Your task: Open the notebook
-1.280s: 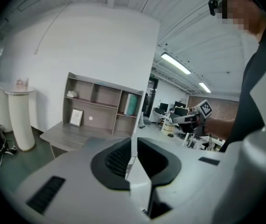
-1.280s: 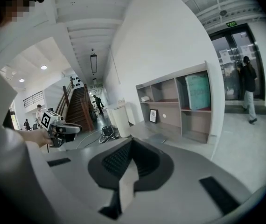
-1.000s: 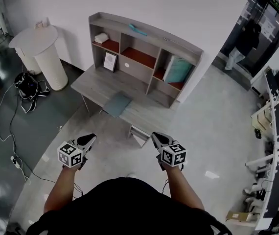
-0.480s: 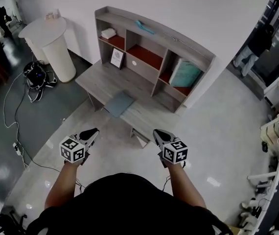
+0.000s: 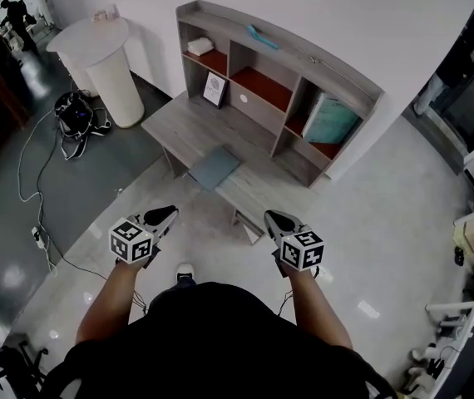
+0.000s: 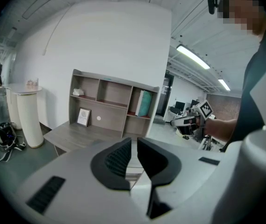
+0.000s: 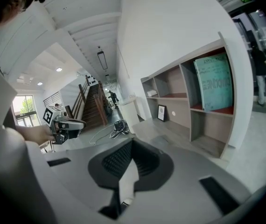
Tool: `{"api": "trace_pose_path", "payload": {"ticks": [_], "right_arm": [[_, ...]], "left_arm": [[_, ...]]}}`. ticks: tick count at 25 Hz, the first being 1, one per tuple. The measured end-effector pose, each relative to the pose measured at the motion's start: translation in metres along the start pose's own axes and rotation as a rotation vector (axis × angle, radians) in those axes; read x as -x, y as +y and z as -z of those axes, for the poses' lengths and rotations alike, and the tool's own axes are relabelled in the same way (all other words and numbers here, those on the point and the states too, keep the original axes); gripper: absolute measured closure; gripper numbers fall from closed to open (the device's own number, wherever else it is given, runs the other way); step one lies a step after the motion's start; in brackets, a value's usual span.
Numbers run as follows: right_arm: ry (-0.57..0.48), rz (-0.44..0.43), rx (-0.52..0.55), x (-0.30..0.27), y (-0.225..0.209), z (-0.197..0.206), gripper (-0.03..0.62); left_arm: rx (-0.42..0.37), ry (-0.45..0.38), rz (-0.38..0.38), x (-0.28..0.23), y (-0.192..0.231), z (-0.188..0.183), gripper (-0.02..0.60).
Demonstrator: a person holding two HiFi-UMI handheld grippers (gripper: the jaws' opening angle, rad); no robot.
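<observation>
A: On the worktop [image 5: 175, 131], close to its front edge: notebook [image 5: 214, 168], grey-blue, lying flat, cover shut. Touched by either claw?

B: No. Both short of it: left claw [image 5: 169, 214] and right claw [image 5: 270, 217] held out over the floor, not yet at the worktop, well apart from the notebook. Aimed toward it and tipped a little downward.

A: And sideways, seen from the head?

B: Ahead of both, roughly between their two lines, a touch nearer the left one. Too faint to pick out in either gripper view.

A: Jaws?

B: Left: narrow, pads a thin slit apart, with only pale ground showing through the gap. Right: closed, pads meeting at the tips, gripping nothing.

A: Behind the notebook?

B: At the back of the worktop, a shelf unit [image 5: 303, 81]. Framed picture [image 5: 214, 90] in the lower left bay, teal book [image 5: 330, 119] leaning in the right bay, small white bundle [image 5: 201, 46] on the upper left shelf, thin teal thing [image 5: 262, 36] on the top board.

A: Beyond the worktop?

B: To its left, white round stand [image 5: 104, 56] near the wall, with black gear and loose cable [image 5: 75, 115] on the floor beside it. Far off at the top left, a person [image 5: 17, 13] in a dark passage. Lower down, between the two forearms, one shoe tip [image 5: 185, 274].
</observation>
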State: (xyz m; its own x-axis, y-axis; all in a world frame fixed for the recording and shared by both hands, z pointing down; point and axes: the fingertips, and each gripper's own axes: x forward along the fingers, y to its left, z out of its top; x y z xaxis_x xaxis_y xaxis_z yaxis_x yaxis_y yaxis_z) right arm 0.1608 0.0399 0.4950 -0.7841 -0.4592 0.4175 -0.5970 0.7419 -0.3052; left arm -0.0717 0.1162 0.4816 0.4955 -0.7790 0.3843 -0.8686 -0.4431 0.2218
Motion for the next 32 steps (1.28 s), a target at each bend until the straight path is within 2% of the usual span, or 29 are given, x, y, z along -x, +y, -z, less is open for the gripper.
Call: {"api": "trace_pose_path", "payload": {"ticks": [7,12,19,27,32], "right_arm": [[0.013,0.049,0.006,-0.004,0.001,0.001,0.594],[0.022,0.112,-0.009,-0.010,-0.002,-0.007,0.594],[0.009,0.160,-0.009,-0.043,0.002,-0.033,0.594],[0.021,0.214,-0.049,-0.081,0.003,-0.042,0.594],[0.017,0.267,-0.075,-0.090,-0.001,-0.052,0.594]], "left_arm": [[0.017,0.027,0.058,-0.016,0.014,0.015,0.537],[-0.002,0.021,0.128,-0.036,0.029,0.002,0.537],[-0.012,0.037,0.189,-0.054,0.071,-0.013,0.537],[-0.012,0.061,0.237,-0.073,0.131,-0.028,0.537],[-0.014,0.070,0.283,-0.088,0.151,-0.035,0.537]]}}
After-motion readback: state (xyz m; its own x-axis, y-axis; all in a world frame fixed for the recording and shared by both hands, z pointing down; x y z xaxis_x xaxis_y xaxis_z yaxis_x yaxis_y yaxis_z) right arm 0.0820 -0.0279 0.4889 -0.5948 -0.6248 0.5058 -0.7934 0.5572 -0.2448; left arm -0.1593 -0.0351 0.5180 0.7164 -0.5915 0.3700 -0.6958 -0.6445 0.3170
